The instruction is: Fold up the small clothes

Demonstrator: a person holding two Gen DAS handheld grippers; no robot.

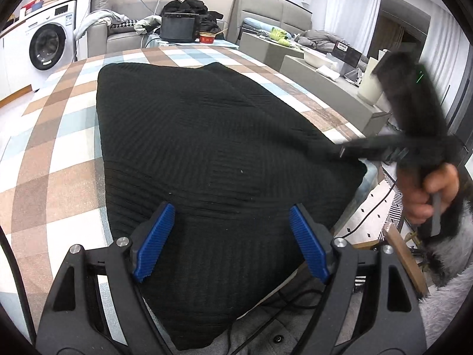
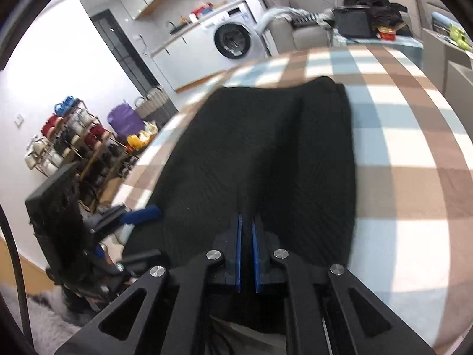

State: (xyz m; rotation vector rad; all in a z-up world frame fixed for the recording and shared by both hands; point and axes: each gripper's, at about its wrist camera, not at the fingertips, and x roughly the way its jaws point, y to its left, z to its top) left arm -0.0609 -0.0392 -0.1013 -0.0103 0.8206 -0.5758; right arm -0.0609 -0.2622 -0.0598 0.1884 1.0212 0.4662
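A black ribbed knit garment (image 1: pixel 207 133) lies spread flat on the checked tablecloth (image 1: pixel 59 148), with a long crease running toward its right edge. My left gripper (image 1: pixel 232 210) hovers open over the garment's near end, nothing between its blue pads. In the left wrist view, my right gripper (image 1: pixel 343 151), held by a hand (image 1: pixel 428 195), meets the garment's right edge. Its own view shows the blue pads almost together at the garment (image 2: pixel 266 148) edge, so my right gripper (image 2: pixel 246 217) looks shut on the fabric. The left gripper (image 2: pixel 156 232) stands open at lower left there.
The table's near edge (image 1: pixel 348 216) drops off to a patterned stool and a wooden frame (image 1: pixel 405 254). A black cable (image 1: pixel 295 304) hangs below the garment's near end. A laptop (image 1: pixel 177 28) and a red bowl (image 1: pixel 207 38) sit beyond the far edge. A shoe rack (image 2: pixel 74 142) stands by the wall.
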